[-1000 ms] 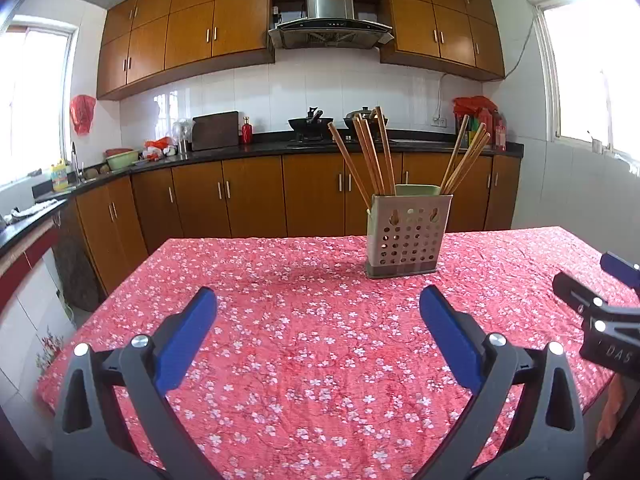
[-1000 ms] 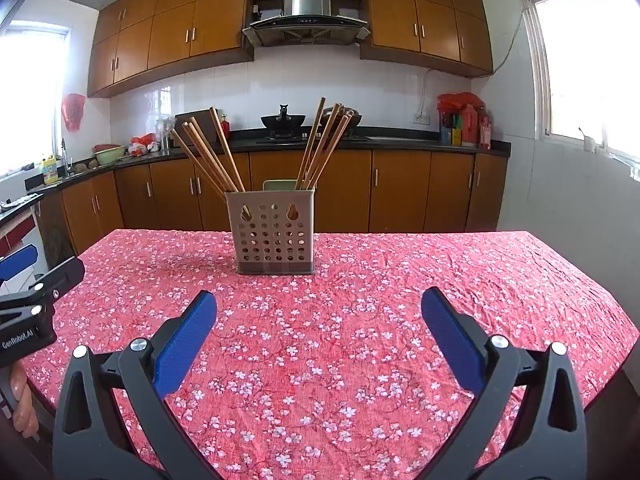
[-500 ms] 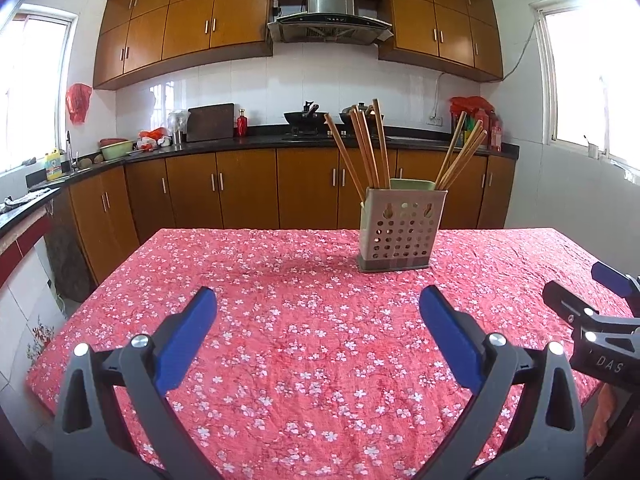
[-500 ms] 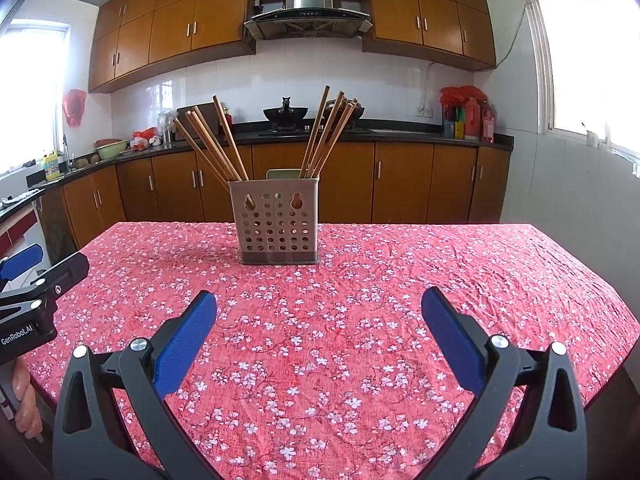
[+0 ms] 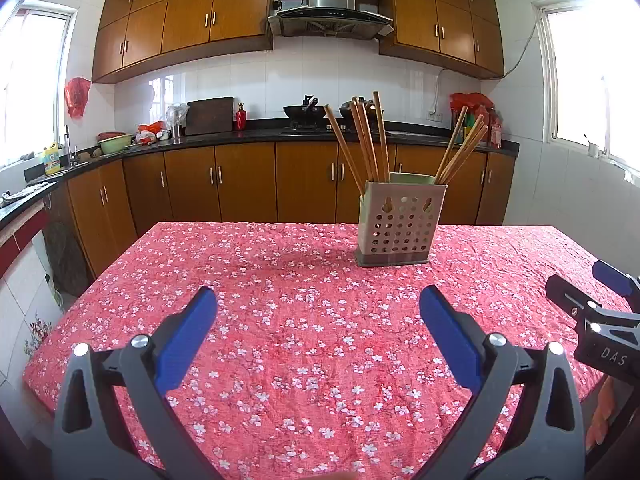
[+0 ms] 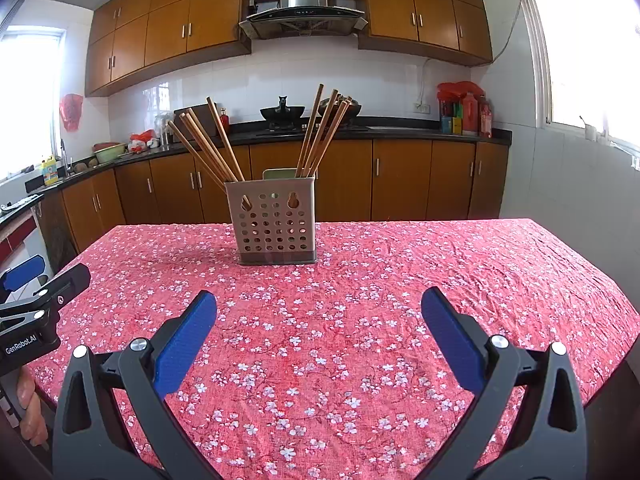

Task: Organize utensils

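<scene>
A perforated beige utensil holder [image 5: 400,224] [image 6: 274,224] stands upright on the red flowered tablecloth [image 5: 300,320] [image 6: 380,280] toward the far side. Several wooden chopsticks [image 5: 366,140] [image 6: 210,144] lean out of it in two bunches, left and right. My left gripper [image 5: 318,306] hovers open over the near part of the table, well short of the holder, nothing between its blue pads. My right gripper [image 6: 318,306] is open too, equally far back and empty. Each gripper shows at the edge of the other's view: the right one [image 5: 600,308], the left one [image 6: 36,296].
Kitchen counters with brown cabinets [image 5: 240,184] run behind the table, with a stove and pans [image 5: 304,114] under a range hood. Windows sit on both side walls. A person's fingers [image 6: 30,408] hold the left gripper's handle at the table's near left edge.
Both grippers have drawn back and tilted up slightly, so the holder sits a little farther off in both views. Their jaws stayed open. The holder and chopsticks have not moved.
</scene>
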